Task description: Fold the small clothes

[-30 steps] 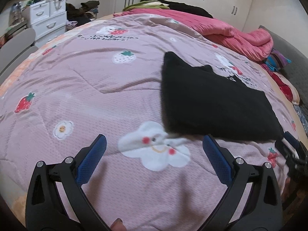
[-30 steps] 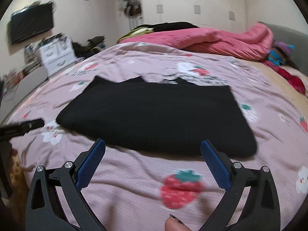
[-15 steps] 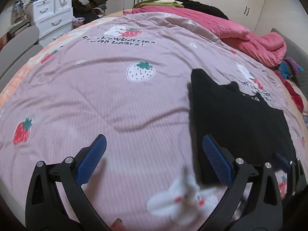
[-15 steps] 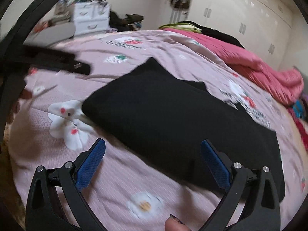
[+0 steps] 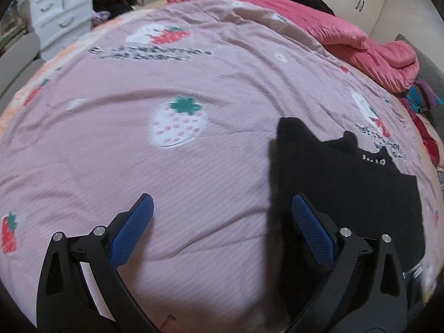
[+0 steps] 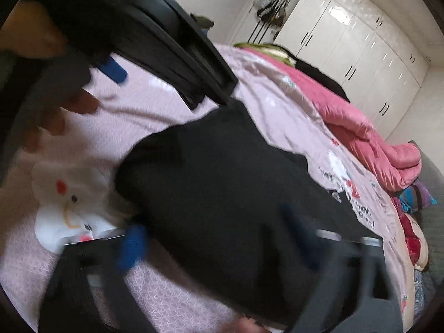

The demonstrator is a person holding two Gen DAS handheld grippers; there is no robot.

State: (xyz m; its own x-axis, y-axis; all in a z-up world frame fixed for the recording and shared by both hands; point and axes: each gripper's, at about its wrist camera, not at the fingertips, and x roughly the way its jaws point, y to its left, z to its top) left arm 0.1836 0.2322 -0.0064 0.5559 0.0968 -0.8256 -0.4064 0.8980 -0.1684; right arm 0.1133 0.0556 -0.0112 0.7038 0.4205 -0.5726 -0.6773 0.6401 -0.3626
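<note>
A black garment point(image 5: 347, 191) lies folded flat on the pink strawberry-print bedspread point(image 5: 194, 149); it also shows in the right wrist view point(image 6: 227, 199). My left gripper point(image 5: 219, 222) is open and empty, low over the bedspread, with its right finger at the garment's left edge. My right gripper point(image 6: 219, 238) is open, blurred by motion, over the garment's near edge. The left gripper also shows at the upper left of the right wrist view point(image 6: 166, 52), held by a hand.
A pink duvet point(image 5: 360, 41) is bunched along the far side of the bed. A white drawer unit point(image 5: 61, 14) stands at the far left. White wardrobes point(image 6: 360, 50) line the back wall. Colourful clothes point(image 5: 424, 97) lie at the right edge.
My left gripper has moved forward and right, up to the garment's left edge. My right gripper has swung left and closer over the garment, now blurred by motion.
</note>
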